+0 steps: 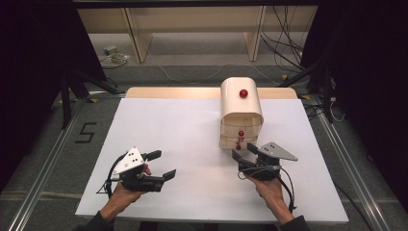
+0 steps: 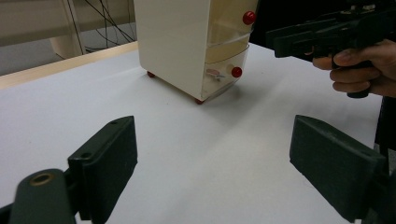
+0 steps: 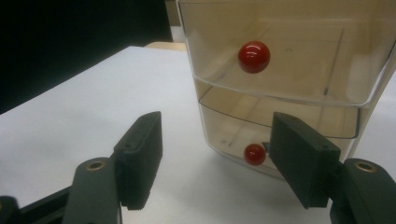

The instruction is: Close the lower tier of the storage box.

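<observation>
The right gripper (image 1: 245, 153) is held low over the white table (image 1: 183, 125) with its jaws spread wide and nothing between them. Just ahead of its tips stands the small cream drawer box (image 1: 241, 113), close but not touching. In the right gripper view the box's two clear drawers rise directly beyond the jaws: the lower drawer (image 3: 280, 135) sits level with the jaw tips, and its red knob (image 3: 255, 154) shows just inside the right-hand jaw, still beyond it. The upper drawer (image 3: 289, 51) sits above, with its own red knob (image 3: 254, 57) above and between the jaws. Both drawers look pushed in. A third red knob (image 1: 243, 93) sits on the box's rounded top, farther from the gripper.

The left gripper (image 1: 161, 165) is well off to the other side, near the person's edge of the table, its jaws also spread wide and empty. From it the box (image 2: 187, 42) stands well ahead on the table, and the right gripper (image 2: 327, 35), gripped by the person's hand (image 2: 364, 65), shows to the box's right.
</observation>
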Demonstrator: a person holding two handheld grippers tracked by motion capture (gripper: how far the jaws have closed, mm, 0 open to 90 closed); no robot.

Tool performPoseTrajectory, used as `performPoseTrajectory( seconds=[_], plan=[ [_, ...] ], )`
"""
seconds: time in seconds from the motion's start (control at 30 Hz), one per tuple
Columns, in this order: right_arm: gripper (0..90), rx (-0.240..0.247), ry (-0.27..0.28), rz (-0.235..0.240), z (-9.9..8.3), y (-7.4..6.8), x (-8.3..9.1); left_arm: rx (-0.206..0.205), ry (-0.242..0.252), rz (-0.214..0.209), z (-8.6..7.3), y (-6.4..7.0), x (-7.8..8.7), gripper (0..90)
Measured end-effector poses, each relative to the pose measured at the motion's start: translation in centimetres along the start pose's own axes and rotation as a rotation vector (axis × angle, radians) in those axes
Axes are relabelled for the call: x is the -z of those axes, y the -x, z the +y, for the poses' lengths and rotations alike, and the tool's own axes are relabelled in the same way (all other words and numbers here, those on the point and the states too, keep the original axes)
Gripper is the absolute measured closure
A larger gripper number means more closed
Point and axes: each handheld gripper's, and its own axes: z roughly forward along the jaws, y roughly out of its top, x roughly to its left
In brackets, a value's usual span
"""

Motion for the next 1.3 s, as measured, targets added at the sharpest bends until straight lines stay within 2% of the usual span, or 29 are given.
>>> performPoseTrajectory(
  seconds=[0.47, 0.63, 0.83, 1.3],
  plan=[
    [28.5, 0.002, 0.021, 0.046, 0.1, -0.3, 0.8, 0.001, 0.001, -0.003, 0.0, 0.0, 0.0, 14.8],
    [26.1, 0.024, 0.028, 0.05, 0.1, -0.5, 1.2, 0.001, 0.001, -0.004, 0.0, 0.0, 0.0, 14.7],
    [23.5, 0.022, 0.028, 0.062, 0.0, -0.5, 1.6, 0.0, 0.001, -0.004, 0.0, 0.0, 0.0, 14.8],
    [18.5, 0.014, 0.068, 0.047, -0.3, -0.2, 3.1, -0.005, -0.002, -0.01, 0.0, 0.1, -0.1, 14.7]
  ],
)
